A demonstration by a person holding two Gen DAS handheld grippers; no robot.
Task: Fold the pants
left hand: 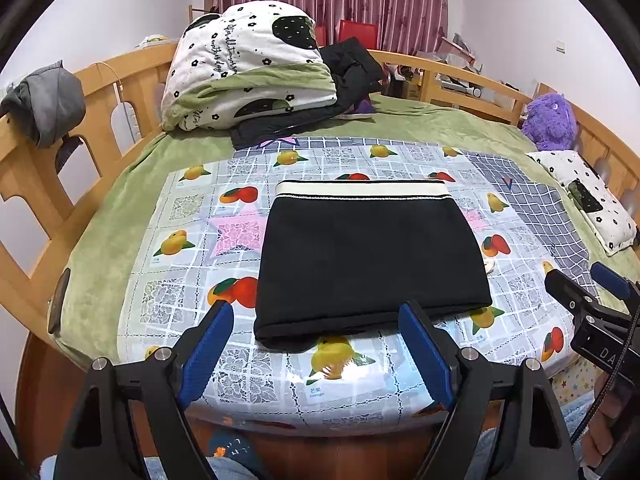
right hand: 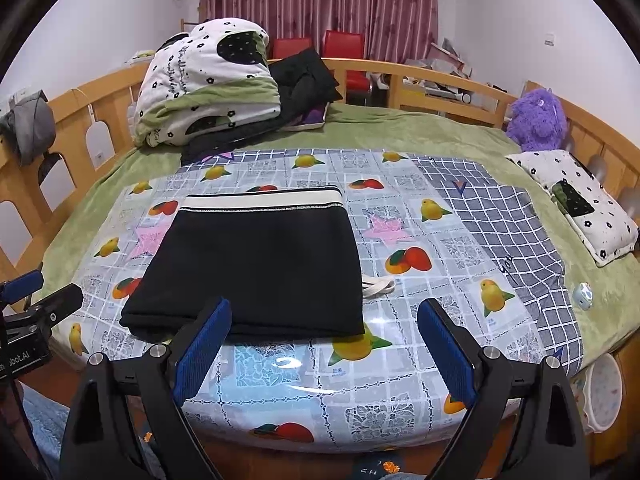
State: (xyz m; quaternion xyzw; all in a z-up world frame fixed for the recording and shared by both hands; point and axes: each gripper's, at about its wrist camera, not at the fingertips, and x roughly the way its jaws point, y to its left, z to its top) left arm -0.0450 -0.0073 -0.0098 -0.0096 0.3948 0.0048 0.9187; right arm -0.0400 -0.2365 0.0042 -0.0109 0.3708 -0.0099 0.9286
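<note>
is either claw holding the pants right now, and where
No. Both the left claw and right claw are open and empty; the folded black pants lie free on the fruit-print mat.

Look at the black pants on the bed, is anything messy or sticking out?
Mostly neat: the pants lie folded flat on the fruit-print mat. One oddity: a white drawstring pokes out from their right edge. Both grippers, left and right, are open, touching nothing.

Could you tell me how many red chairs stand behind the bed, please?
2: both red chairs stand side by side before the curtain, beyond the wooden bed rail, one left and one right. The folded bedding partly hides them, so more may be out of sight.
</note>
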